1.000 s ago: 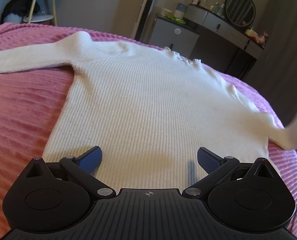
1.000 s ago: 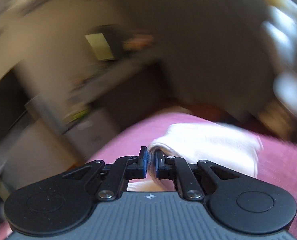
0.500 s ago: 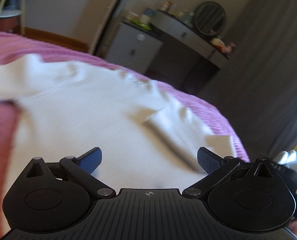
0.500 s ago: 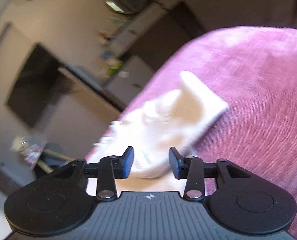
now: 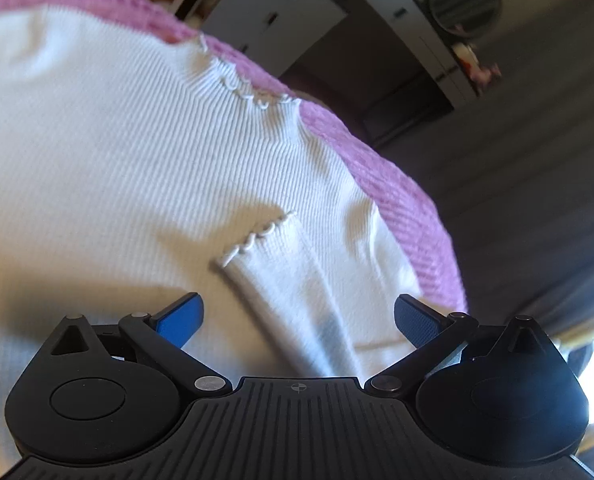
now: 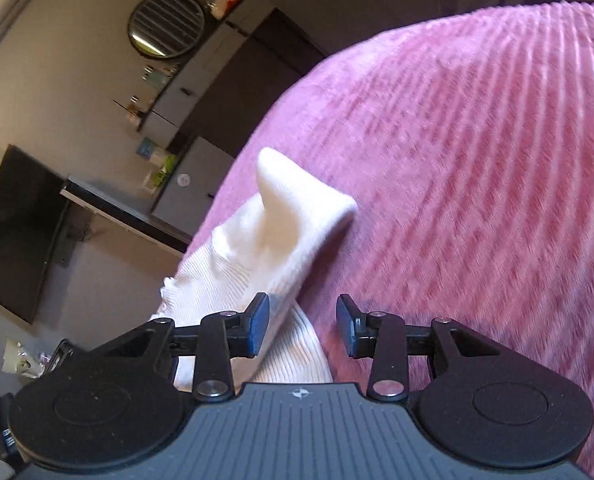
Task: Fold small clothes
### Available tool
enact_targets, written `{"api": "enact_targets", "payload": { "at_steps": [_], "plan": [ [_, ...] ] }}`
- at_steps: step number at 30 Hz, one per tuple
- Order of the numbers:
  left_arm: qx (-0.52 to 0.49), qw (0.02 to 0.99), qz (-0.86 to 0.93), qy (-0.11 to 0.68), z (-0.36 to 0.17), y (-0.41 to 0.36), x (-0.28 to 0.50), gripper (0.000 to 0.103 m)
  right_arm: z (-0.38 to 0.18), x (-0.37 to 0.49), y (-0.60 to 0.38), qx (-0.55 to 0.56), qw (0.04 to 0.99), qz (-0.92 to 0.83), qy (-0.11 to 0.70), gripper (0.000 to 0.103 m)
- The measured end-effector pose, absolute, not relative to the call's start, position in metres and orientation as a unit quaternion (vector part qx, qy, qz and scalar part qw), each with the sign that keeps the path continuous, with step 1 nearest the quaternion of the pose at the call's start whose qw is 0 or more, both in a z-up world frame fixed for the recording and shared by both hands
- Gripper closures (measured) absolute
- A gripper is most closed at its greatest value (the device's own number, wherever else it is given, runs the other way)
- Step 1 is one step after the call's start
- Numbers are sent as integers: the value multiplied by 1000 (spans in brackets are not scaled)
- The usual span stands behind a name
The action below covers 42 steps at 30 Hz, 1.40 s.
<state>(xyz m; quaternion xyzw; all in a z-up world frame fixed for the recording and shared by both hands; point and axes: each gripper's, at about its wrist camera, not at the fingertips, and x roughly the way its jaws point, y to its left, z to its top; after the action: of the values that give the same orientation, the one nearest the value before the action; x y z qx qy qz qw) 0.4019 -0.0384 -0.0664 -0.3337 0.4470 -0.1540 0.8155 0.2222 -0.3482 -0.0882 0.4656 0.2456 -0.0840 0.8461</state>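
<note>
Sweater (image 5: 137, 152) on bedspread (image 6: 477, 160) – sleeve (image 5: 297, 280) folded over; both grippers empty, jaws apart

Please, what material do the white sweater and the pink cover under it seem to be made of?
The white sweater looks like a fine rib-knit, perhaps cotton or a soft blend: narrow parallel ribs, a matte surface and a small wavy trim on the neck and the cuff. The pink cover looks like plush fleece or chenille: thick raised ridges with a soft, slightly fuzzy sheen. The exact fibre cannot be told.
</note>
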Motion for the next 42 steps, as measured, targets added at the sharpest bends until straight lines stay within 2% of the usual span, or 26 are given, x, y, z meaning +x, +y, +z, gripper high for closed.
{"api": "enact_targets", "payload": {
  "at_steps": [1,3,4,5,6,7,10,13,16,18,22,25,27,28,30,31,33,34,35,37,38,42],
  "plan": [
    [-342,812,-156,447,-68,-39,405,2,-89,226,-348,464,848,-78,246,65],
    [-350,806,-162,450,-70,-41,413,29,-90,225,-346,470,845,-75,244,65],
    [-351,799,-163,459,-70,-43,414,55,-92,225,-347,475,843,-73,242,65],
    [-353,793,-164,469,-72,-43,416,73,-94,224,-349,478,842,-72,240,65],
    [-353,790,-163,475,-73,-44,416,81,-94,225,-349,478,842,-72,238,65],
    [-348,792,-159,476,-71,-43,414,94,-93,225,-349,477,843,-72,237,65],
    [-337,816,-174,436,-48,-31,401,95,-89,224,-348,477,848,-67,221,64],
    [-331,848,-200,362,-11,-3,379,95,-82,221,-345,480,854,-46,197,62],
    [-268,893,-175,317,6,27,353,95,-81,221,-340,495,851,-4,175,61],
    [-239,907,-144,315,-4,47,338,94,-84,223,-336,508,844,19,174,61],
    [-247,887,-98,377,-49,77,331,93,-96,235,-327,514,833,33,203,60],
    [-283,875,-90,383,-64,92,333,80,-103,244,-319,505,834,35,221,60],
    [-310,869,-94,374,-68,98,338,68,-104,249,-318,494,839,32,223,60],
    [-316,867,-94,373,-69,100,343,57,-105,252,-317,493,841,32,219,60],
    [-319,864,-95,378,-72,97,351,56,-111,257,-319,501,840,33,206,60],
    [-318,863,-100,380,-73,98,355,57,-112,259,-320,504,839,29,203,61],
    [-304,865,-105,386,-72,93,361,71,-116,264,-320,501,842,22,199,65],
    [-294,867,-104,390,-71,90,362,98,-117,267,-320,494,846,19,200,69],
    [-285,871,-103,387,-68,88,364,96,-117,269,-319,486,850,16,203,72],
    [-269,885,-114,363,-55,86,363,96,-119,272,-317,469,858,4,208,90],
    [-262,893,-121,346,-46,84,365,97,-120,273,-318,463,861,-3,210,95],
    [-250,914,-160,276,-8,81,369,97,-109,267,-318,440,882,-17,170,96]
  ]
}}
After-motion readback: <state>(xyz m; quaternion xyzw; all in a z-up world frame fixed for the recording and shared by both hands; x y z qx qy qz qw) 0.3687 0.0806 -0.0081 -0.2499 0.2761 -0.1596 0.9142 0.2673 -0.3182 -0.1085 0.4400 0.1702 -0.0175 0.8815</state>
